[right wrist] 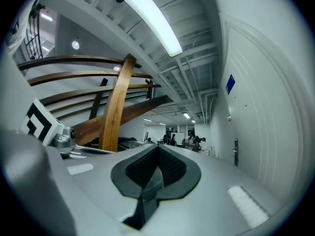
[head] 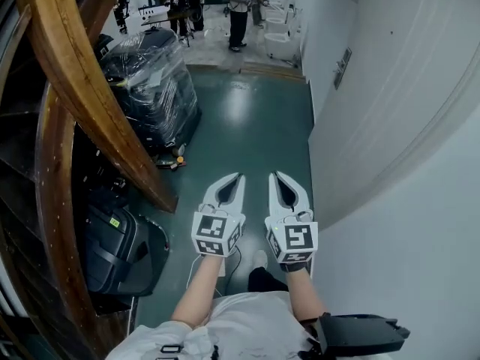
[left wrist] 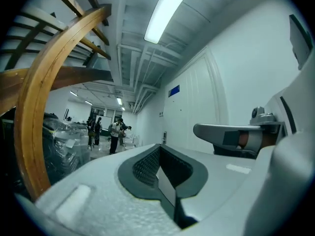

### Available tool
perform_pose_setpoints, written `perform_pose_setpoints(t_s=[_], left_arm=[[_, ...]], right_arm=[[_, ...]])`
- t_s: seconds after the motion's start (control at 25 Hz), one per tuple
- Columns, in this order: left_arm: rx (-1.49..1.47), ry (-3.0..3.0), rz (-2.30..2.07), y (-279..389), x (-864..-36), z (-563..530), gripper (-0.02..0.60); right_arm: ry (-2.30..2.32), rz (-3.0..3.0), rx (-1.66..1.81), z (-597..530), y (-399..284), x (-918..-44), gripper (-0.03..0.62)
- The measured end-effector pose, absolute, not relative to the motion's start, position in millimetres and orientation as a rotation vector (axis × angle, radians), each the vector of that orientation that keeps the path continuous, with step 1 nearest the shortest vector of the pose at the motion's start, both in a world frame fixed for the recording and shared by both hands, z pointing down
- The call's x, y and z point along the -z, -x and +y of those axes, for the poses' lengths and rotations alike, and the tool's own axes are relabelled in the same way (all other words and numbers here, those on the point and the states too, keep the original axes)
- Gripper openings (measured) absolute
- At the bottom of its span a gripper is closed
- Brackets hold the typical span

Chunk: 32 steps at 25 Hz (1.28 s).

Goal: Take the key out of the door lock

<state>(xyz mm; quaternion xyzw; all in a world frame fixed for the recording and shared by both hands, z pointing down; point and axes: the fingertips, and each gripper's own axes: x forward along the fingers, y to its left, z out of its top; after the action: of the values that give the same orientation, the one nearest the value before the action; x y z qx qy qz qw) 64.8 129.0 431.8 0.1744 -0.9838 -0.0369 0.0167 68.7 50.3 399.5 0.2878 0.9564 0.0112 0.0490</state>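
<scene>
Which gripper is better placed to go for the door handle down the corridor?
Probably the right gripper: the door handle sits on the right-hand wall, and that gripper is held on that side, the left gripper on the far side. Both are shut and empty. No key can be made out.

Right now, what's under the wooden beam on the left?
A black case stands beneath the beam; a wrapped load sits beyond. The beam covers the load's left edge; behind the case is too dark to read.
</scene>
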Motion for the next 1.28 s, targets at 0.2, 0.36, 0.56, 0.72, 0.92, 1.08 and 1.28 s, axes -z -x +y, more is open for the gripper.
perform_pose_setpoints(t_s=[0.2, 0.36, 0.56, 0.72, 0.92, 1.08, 1.28], left_arm=[[0.040, -0.399, -3.169, 22.6, -388.0, 120.0, 0.000], [-0.008, -0.366, -3.153, 75.6, -388.8, 111.8, 0.000], [-0.027, -0.358, -3.128, 132.5, -400.6, 112.3, 0.000], [-0.044, -0.338, -3.102, 183.4, -414.5, 129.9, 0.000], [-0.001, -0.378, -3.113, 273.0, -429.7, 167.0, 0.000], [0.012, -0.437, -3.136, 352.8, -421.6, 202.9, 0.000], [0.020, -0.400, -3.217, 415.3, -377.4, 253.2, 0.000]], right_arm=[[-0.913, 2.892, 0.040, 15.8, 31.9, -373.9, 0.005], [-0.941, 2.895, 0.089, 8.9, 86.2, -372.5, 0.005], [-1.027, 2.924, 0.083, 27.9, 142.2, -395.4, 0.005], [-1.060, 2.940, 0.070, 51.5, 190.6, -408.4, 0.006], [-1.032, 2.957, 0.013, 88.6, 279.7, -425.1, 0.006], [-0.996, 2.966, 0.034, 126.4, 367.9, -418.1, 0.005], [-0.933, 2.941, -0.104, 162.7, 437.3, -389.6, 0.006]])
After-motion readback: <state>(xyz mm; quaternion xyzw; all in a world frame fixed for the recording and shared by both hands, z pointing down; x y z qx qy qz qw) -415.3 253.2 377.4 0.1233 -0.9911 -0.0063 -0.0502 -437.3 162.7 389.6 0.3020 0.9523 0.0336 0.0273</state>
